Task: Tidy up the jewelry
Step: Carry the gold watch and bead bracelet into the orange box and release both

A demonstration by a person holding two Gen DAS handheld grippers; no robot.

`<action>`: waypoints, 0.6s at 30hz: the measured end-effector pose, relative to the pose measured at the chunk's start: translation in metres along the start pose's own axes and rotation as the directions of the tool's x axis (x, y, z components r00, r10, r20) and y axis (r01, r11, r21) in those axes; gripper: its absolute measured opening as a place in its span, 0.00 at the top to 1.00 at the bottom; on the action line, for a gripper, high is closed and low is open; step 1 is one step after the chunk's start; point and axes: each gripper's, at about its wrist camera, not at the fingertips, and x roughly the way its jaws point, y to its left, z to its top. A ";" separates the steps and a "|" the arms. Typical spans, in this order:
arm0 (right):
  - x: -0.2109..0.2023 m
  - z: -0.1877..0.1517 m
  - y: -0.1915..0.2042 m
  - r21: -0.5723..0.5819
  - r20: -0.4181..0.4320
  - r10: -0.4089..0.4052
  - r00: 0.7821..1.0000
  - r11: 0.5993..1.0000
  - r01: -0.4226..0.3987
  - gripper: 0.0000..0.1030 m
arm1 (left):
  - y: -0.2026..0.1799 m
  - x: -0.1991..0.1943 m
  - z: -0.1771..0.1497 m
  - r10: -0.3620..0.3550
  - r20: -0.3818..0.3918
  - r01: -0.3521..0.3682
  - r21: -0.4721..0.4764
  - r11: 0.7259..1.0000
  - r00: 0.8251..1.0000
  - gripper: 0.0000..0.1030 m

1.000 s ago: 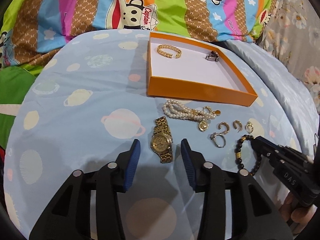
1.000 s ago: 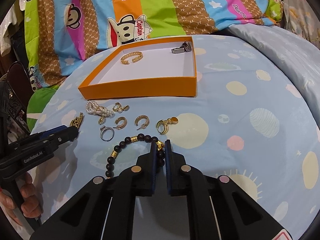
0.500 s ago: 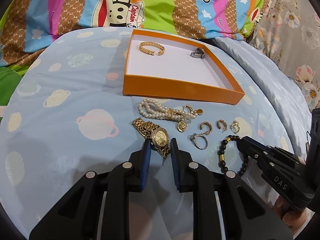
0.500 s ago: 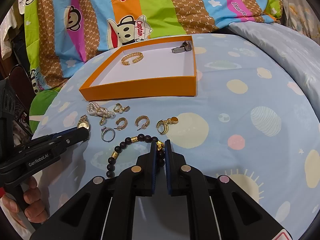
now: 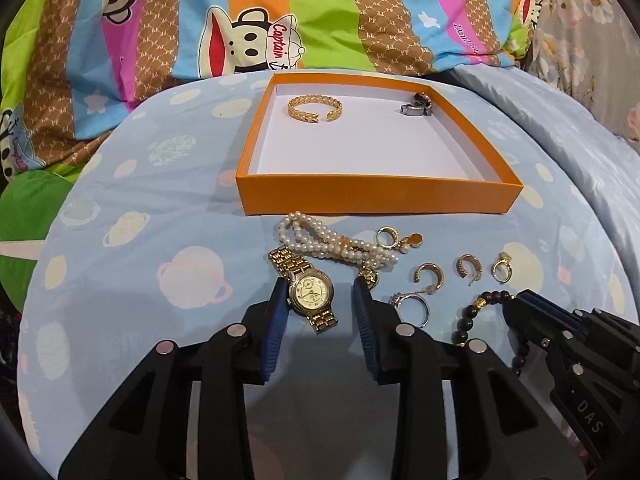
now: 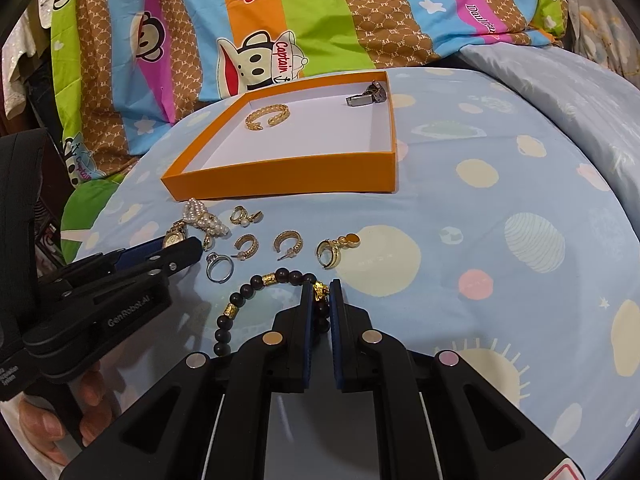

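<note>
While most of the jewelry lies loose on the planet-print bedsheet, the sorting into the orange box has barely begun: only a gold bangle and a dark clasp piece sit inside it. The left gripper straddles the gold watch, its jaws having just been opening, and the left pad appears to touch the case while the right stands clear, so the watch is between them but not clamped. The right gripper is closed on the beaded bracelet near its gold charm. Judging from this, the next move for the left calls for re-centring on the watch and squeezing, then lifting it over the box's near wall. Open floor fills the box's near half and middle. A pearl strand lies against the watch band and could drag along, and small hoop earrings and a silver ring crowd the gap between the two tools.
</note>
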 end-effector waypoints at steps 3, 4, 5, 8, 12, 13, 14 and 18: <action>0.000 0.000 0.001 -0.001 0.001 0.004 1.000 1.000 -0.004 0.92 | 0.003 -0.001 0.000 -0.016 0.003 0.016 -0.006 1.000 1.000 0.76; 0.000 0.000 0.000 -0.001 0.003 0.006 1.000 1.000 -0.006 0.92 | 0.006 -0.002 0.000 -0.030 0.004 0.030 -0.010 0.999 1.000 0.80; -0.001 0.000 0.000 0.000 0.005 0.009 1.000 1.000 -0.009 0.92 | 0.008 -0.003 -0.001 -0.049 0.003 0.049 -0.013 0.999 0.999 0.80; -0.005 0.000 0.000 -0.001 0.021 0.015 1.000 1.000 -0.015 0.93 | 0.015 -0.007 -0.003 -0.108 -0.004 0.108 -0.035 0.994 0.994 0.80; -0.013 0.001 0.002 0.000 0.041 0.036 0.998 0.999 -0.036 0.93 | 0.022 -0.014 -0.007 -0.168 -0.013 0.166 -0.066 0.984 0.986 0.80; -0.015 0.002 0.001 0.001 0.045 0.041 0.998 0.999 -0.041 0.93 | 0.022 -0.016 -0.008 -0.175 -0.011 0.174 -0.070 0.982 0.985 0.80; -0.017 0.003 0.000 0.002 0.050 0.045 0.998 0.999 -0.045 0.93 | 0.023 -0.020 -0.009 -0.187 -0.007 0.186 -0.070 0.980 0.982 0.80; -0.032 0.008 0.000 0.007 0.077 0.061 0.995 0.998 -0.062 0.93 | 0.024 -0.038 -0.010 -0.210 0.014 0.210 -0.063 0.976 0.978 0.80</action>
